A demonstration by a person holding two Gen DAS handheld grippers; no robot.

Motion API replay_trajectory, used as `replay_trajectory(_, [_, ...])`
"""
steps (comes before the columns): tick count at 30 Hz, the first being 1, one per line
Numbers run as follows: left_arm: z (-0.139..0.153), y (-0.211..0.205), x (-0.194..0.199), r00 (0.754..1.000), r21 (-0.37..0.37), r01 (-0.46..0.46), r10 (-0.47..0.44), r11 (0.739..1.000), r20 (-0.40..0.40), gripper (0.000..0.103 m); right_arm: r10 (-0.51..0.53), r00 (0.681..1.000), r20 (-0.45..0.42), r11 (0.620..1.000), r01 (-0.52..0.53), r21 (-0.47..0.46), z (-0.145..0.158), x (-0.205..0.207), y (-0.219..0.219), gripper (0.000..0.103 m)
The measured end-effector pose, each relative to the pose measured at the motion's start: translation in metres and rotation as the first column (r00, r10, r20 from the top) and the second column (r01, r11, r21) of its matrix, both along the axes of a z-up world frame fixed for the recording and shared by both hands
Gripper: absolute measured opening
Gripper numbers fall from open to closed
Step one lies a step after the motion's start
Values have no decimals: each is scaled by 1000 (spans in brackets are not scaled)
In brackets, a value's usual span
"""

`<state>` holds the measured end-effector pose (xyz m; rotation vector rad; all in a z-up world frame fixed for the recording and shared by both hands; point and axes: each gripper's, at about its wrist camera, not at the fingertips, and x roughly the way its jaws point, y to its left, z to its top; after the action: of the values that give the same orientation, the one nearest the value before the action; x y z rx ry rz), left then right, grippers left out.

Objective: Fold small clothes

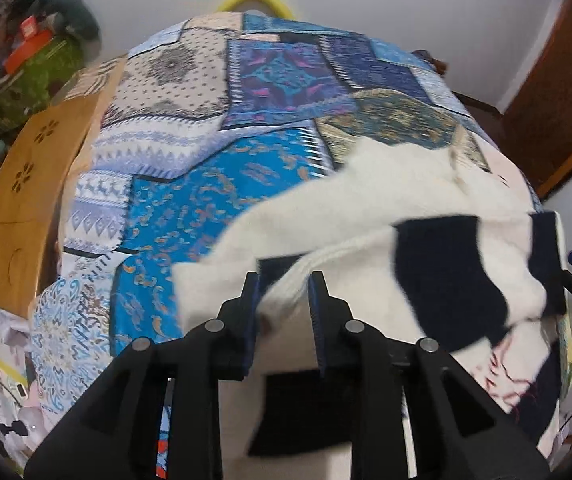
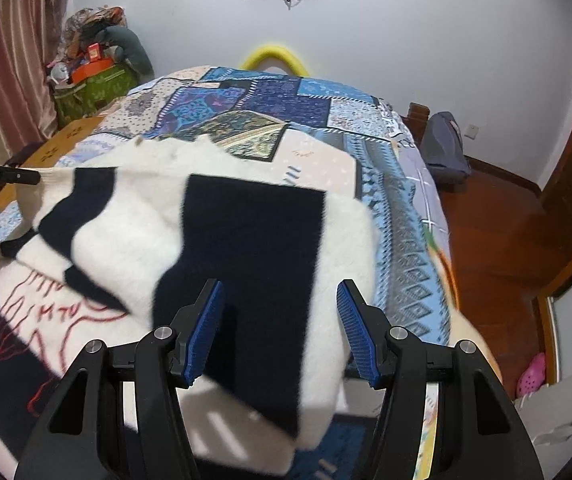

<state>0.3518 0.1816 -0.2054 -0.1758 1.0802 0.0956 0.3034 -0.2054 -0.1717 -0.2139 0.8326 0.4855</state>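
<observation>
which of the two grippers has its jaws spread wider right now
The right gripper: its blue pads stand wide apart over the sweater; the left gripper shows a narrow gap.

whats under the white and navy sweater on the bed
The sweater lies on the patchwork bedspread and partly over a cream cloth with red drawing. Whatever else lies beneath is covered.

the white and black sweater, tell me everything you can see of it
The sweater is a fuzzy white knit with broad black blocks and stripes, soft and thick-looking. It lies rumpled and partly folded on the patchwork bedspread, its near edge hanging toward the cameras. A white ribbed edge sits between the fingers of the left gripper, whose jaws stand slightly apart. The right gripper is open over a black panel, its pads clear of the knit.
</observation>
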Motion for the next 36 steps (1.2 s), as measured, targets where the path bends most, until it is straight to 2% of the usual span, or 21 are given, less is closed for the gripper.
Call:
replay_trajectory(1, [-1,4,0,1000,-8,-11,11,1000,-1,27,-2,1000,2,1000,2,1,1,1,-1,55])
replay_trajectory(5, [-7,16,-12,999,-10,-40,40,999,7,49,-13,1000,21,1000,13,9,6,5,-7,55])
replay_trajectory(6, [-10,17,-17,999,-15,-41,41,999,6,52,-17,1000,24,1000,17,12,6,5,-9,55])
replay_trajectory(11, [-35,16,-36,998,-72,-35,31,997,-45,53,-31,999,24,999,31,17,6,9,-18,55])
replay_trajectory(13, [-42,12,-40,999,-60,-40,38,997,-27,53,-34,999,16,999,34,10,3,11,-19,55])
replay_trajectory(14, [-43,10,-40,999,-41,-38,38,998,-12,51,-37,999,10,999,37,6,1,12,-19,55])
replay_trajectory(17, [-44,2,-37,1000,-31,-17,17,999,10,17,-43,999,2,999,43,15,1,13,-21,55])
replay_trajectory(19, [-41,-4,-33,1000,10,-7,7,1000,24,10,-49,999,-1,998,49,26,2,14,-23,55])
replay_trajectory(22, [-28,-8,-34,999,18,6,-7,1000,50,7,-57,998,8,998,57,32,5,15,-25,55])
replay_trajectory(27, [20,-11,-55,989,-4,45,-44,999,143,7,-41,999,22,998,40,45,12,16,-23,55])
replay_trajectory(31, [51,-13,-71,981,-13,72,-69,997,180,7,-21,999,30,998,19,58,16,16,-16,55])
replay_trajectory(33, [55,-8,-75,983,-45,64,-55,997,177,7,-8,1000,29,998,6,62,16,16,-10,55])
replay_trajectory(36, [44,5,-81,988,-95,26,-12,995,152,7,13,1000,19,998,-14,58,11,17,-1,55])
